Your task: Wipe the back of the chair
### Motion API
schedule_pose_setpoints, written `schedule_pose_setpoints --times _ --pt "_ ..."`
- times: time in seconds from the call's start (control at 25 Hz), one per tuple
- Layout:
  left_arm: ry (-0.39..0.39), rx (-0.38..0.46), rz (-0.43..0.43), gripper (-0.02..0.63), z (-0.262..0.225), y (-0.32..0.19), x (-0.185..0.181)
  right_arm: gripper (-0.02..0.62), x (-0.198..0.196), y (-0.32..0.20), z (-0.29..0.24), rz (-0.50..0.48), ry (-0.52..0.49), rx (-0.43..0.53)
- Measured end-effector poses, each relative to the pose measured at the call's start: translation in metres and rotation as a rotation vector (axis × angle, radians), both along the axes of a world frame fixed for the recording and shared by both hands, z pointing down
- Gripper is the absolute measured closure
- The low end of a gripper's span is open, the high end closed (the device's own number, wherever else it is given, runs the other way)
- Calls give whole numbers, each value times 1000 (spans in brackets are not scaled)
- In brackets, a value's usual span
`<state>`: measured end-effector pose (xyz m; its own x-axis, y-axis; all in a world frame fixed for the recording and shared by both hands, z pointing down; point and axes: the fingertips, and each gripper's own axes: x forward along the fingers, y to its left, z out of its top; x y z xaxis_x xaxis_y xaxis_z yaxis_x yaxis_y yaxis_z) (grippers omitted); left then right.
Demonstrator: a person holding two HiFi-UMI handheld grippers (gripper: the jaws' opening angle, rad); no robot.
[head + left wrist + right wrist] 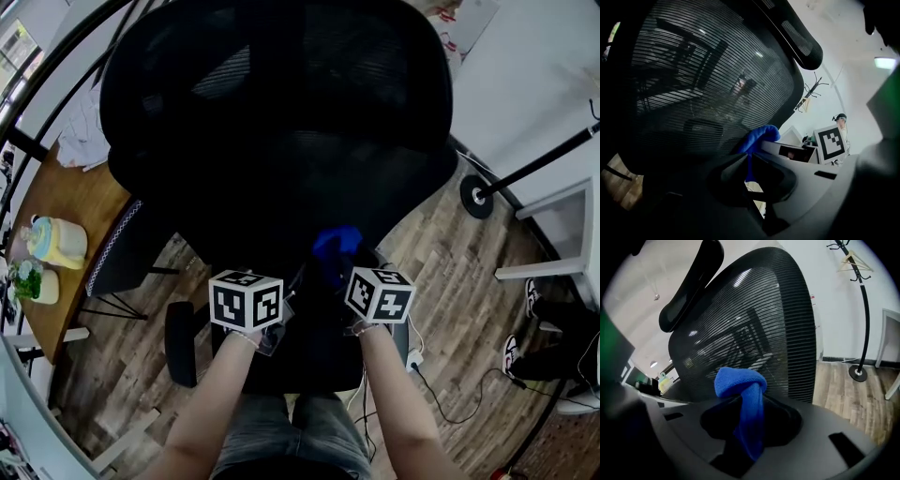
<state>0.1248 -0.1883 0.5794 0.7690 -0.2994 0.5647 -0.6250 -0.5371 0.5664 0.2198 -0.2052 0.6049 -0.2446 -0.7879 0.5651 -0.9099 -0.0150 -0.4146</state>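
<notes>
At the lower edge of the chair back (281, 112), near its middle, a bunched blue cloth (740, 380) sat just in front of the black mesh. I could not tell whether it pressed on the mesh or stopped just short. The right claw (747, 411) was pressed together on the cloth, with the knot of fabric above its jaws and a tail hanging down between them. The left claw (749, 165) was also drawn nearly together, and a thin blue strip of the same cloth showed in the slit, so it looked to be pinching the tail. Both claws were held side by side behind the chair, low on the back and well below the headrest (691, 282). The mesh showed no mark separating wiped from unwiped areas. With the cloth at the bottom edge, I judged the wiping barely begun, leaving the wide upper mesh, both side edges and the top rim to cover
</notes>
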Motion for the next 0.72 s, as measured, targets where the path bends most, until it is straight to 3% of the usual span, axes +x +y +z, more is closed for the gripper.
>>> schedule_pose_setpoints --times 0.4,0.72 --pt "4 6 52 569 -3 10 43 461 49 12 7 66 -16 -11" --pt "3 8 60 569 -6 16 51 462 73 22 9 124 -11 -19"
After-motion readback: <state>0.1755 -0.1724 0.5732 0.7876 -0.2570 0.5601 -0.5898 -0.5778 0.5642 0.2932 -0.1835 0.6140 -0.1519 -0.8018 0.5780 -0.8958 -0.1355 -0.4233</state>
